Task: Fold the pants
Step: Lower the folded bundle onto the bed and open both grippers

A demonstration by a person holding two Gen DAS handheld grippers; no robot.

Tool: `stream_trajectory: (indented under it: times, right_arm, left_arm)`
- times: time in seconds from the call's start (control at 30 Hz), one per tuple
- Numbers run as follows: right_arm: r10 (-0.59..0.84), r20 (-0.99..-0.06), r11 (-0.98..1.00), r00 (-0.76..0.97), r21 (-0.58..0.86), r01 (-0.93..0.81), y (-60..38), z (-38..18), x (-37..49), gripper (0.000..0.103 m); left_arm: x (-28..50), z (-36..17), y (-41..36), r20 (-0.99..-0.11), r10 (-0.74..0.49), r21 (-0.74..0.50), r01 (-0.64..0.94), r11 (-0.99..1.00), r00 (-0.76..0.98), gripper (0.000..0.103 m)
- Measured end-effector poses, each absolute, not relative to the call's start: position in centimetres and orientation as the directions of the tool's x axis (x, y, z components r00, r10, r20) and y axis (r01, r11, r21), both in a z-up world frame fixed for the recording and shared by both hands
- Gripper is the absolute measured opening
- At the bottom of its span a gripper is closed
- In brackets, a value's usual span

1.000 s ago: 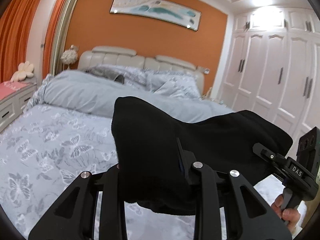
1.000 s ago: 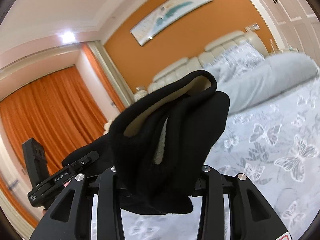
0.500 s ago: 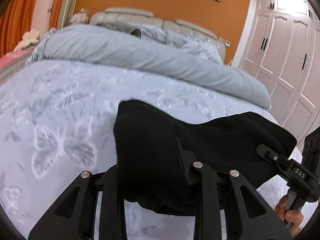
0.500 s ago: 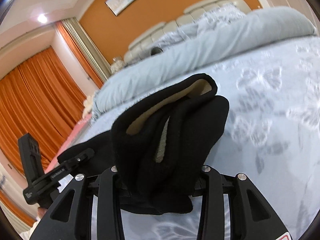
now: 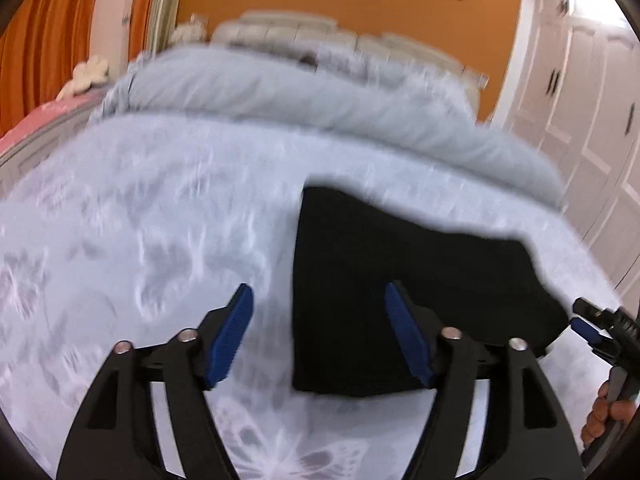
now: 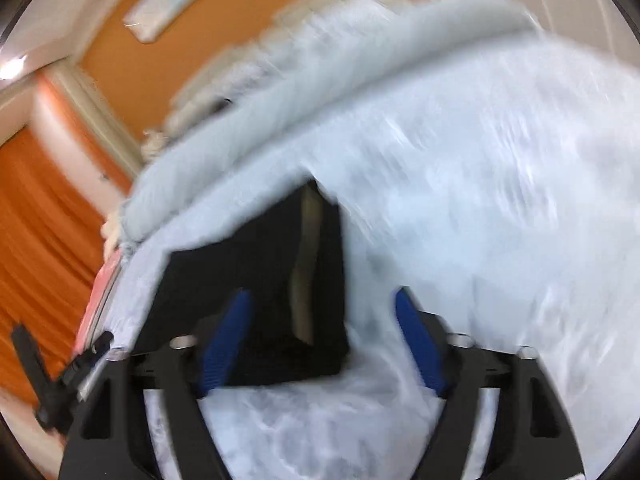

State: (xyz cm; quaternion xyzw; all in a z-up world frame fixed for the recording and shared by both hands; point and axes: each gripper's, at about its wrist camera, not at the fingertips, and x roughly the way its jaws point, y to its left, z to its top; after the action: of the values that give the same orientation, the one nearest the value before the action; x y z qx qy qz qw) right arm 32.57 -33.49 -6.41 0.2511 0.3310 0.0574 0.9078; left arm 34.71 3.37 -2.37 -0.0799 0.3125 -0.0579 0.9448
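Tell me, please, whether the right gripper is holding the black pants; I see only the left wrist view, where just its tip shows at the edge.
Observer: No. In the right wrist view, the right gripper is open, with its blue pads spread apart over the near corner of the pants.
Operator: Thank you. Could you say how the pants lie on that side?
Observer: They appear to rest on the bedsheet, though the view is blurred.
Operator: Is anything other than black cloth showing there?
Observer: Yes, a pale lining strip runs along the folded edge on the pants' right side.
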Motion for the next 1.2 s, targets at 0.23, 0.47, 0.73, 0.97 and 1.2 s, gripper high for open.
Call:
stream_trajectory:
  times: [0.23,0.47,0.73,0.97,1.2]
  right_arm:
    - [0.374,-0.595,0.909,0.711,0.389,-0.152,-24.3,-4.4,43.2,0.027]
    - [0.354,-0.649,0.863,0.674,0.504,0.032,-29.6,-12.0,48.0,0.0]
    - [0.281,-0.631,0.9,0.723,0.434,0.029,-32.2,-7.5,37.3,0.087]
    - [0.44,-0.678,0.77,0.589,0.622,0.142,-35.0,-14.2,35.6,0.088]
    - [0.493,-0.619,0.78,0.612,0.626,0.006,-32.9,-11.4,34.8,0.03]
  left_arm:
    - [43.9,-1.0,-2.5,-0.625,-0.106,-0.126,0.034,0.991,0.773,0.088]
    - [50.7,-11.5,1.0,-0.792,-0.129,-0.25,-0.124,0.96,0.597,0.092]
    - [40.2,-6.8,3.9,-0.729,-0.17,-0.2,0.031,0.979,0.663,0.098]
    - [38.0,-11.9,4.2,-0.795,-0.232,-0.273,0.011,0.962,0.56,0.098]
    - [37.7,-8.9,3.8,-0.759,-0.353,-0.401,0.034,0.916,0.547,0.024]
